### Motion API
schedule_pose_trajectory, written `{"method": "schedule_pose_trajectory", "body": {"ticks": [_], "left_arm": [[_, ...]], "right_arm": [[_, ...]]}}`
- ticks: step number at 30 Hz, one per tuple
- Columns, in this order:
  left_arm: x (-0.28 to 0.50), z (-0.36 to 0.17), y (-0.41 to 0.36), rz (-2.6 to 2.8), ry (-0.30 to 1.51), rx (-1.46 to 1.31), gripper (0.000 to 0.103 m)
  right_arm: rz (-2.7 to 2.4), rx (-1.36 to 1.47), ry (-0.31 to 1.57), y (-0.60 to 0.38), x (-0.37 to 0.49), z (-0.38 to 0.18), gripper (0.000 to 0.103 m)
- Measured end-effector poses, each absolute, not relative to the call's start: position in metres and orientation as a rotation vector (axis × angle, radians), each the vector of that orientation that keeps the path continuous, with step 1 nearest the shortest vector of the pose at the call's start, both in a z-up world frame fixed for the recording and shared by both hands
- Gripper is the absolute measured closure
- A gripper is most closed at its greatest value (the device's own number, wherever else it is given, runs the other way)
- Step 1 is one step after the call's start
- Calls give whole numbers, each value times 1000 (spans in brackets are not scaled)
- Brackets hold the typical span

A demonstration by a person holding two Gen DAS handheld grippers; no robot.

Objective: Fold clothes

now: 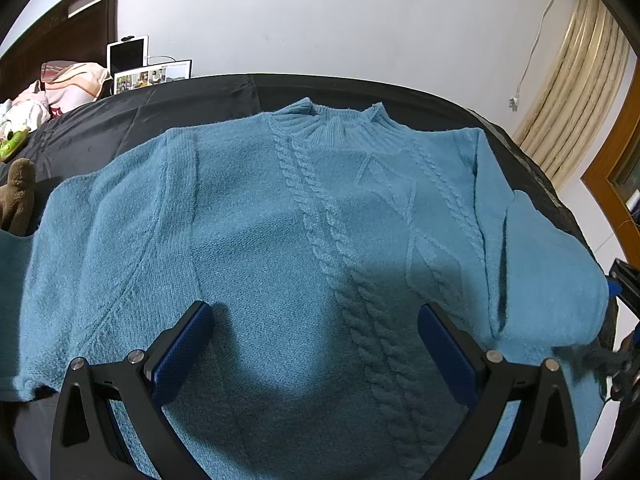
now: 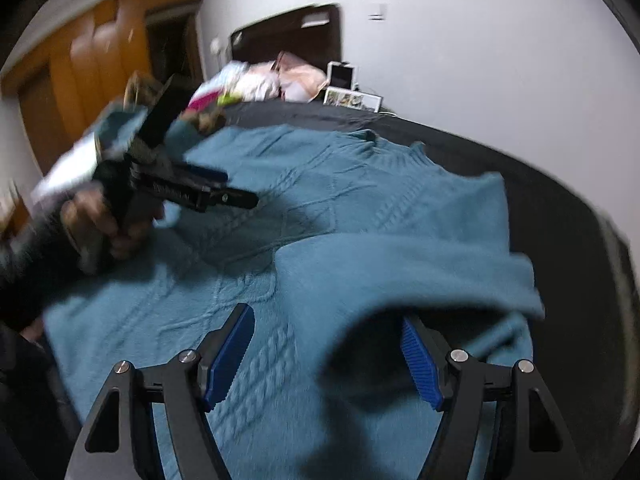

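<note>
Both tongs gape empty; right gripper (image 2: 326,354) hangs above the folded sleeve (image 2: 400,272), left gripper (image 1: 316,344) above the blue sweater (image 1: 248,208); we'd flatten the sleeve before the next fold.

A: Item one, legible text: do we log any?
B: None. We note small print on the white-framed photo display (image 1: 153,77) behind the black table; too small to read.
</note>
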State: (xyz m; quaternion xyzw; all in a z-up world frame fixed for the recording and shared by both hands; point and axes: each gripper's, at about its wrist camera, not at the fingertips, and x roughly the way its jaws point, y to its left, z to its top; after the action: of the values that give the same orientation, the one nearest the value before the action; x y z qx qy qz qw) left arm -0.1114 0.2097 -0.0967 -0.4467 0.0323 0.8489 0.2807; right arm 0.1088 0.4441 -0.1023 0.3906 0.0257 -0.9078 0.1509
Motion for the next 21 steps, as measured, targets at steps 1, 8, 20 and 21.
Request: {"method": "schedule_pose_trajectory", "body": {"ticks": [1, 8, 20, 21], "left_arm": [[-111, -97, 210, 2276, 88, -1197, 1], [-111, -98, 211, 2283, 99, -1197, 1], [-110, -98, 210, 2282, 103, -1197, 1], [-110, -98, 210, 2283, 105, -1197, 1]], "right_arm": [[-2613, 1112, 5, 455, 112, -100, 29], [-2605, 1029, -633, 532, 112, -96, 29], [-2691, 1208, -1231, 609, 63, -123, 29], [-2687, 1219, -1223, 606, 60, -124, 29]]}}
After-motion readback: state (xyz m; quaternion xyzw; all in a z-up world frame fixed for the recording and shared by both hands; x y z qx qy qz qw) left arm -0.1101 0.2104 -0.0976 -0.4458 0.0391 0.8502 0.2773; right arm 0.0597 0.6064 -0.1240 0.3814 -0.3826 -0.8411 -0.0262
